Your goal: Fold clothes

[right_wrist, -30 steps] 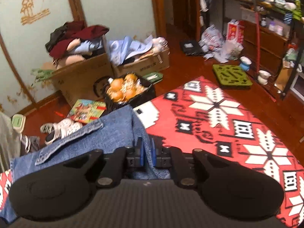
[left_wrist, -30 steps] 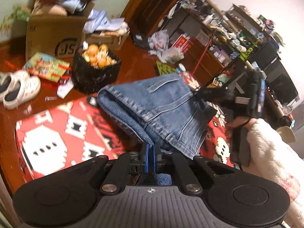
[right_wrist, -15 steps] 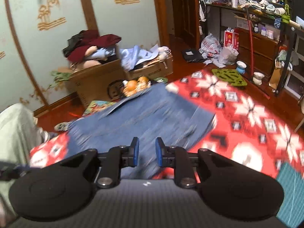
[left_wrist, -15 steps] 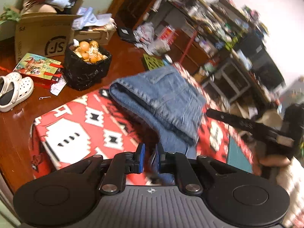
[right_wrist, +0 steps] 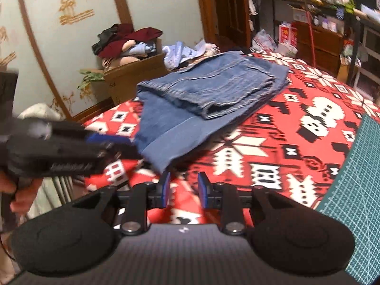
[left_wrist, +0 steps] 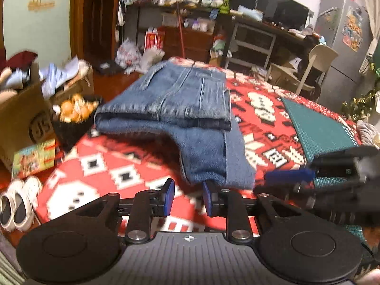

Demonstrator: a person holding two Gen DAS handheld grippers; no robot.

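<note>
A pair of blue jeans (left_wrist: 180,99) lies folded in layers on the red patterned tablecloth (left_wrist: 106,166), with one lower layer reaching toward the near edge. My left gripper (left_wrist: 188,197) hovers just short of that near denim edge. Its jaws are opening and nothing is between the blue pads. In the right wrist view the jeans (right_wrist: 209,95) lie ahead and to the left. My right gripper (right_wrist: 184,190) is over bare cloth, its jaws also opening and empty. Each gripper shows in the other's view: the right gripper (left_wrist: 273,182) and the left gripper (right_wrist: 128,147).
A green cutting mat (left_wrist: 318,128) covers the table's right side. On the floor to the left stand cardboard boxes (left_wrist: 19,109) heaped with clothes, a black basket of oranges (left_wrist: 73,111) and white shoes (left_wrist: 16,201). Cluttered shelves, a chair and a fridge line the back.
Both grippers have let go of the jeans, which now lie folded flat on the cloth. The right gripper has swung back to the near edge beside the left. The left view has rolled level.
</note>
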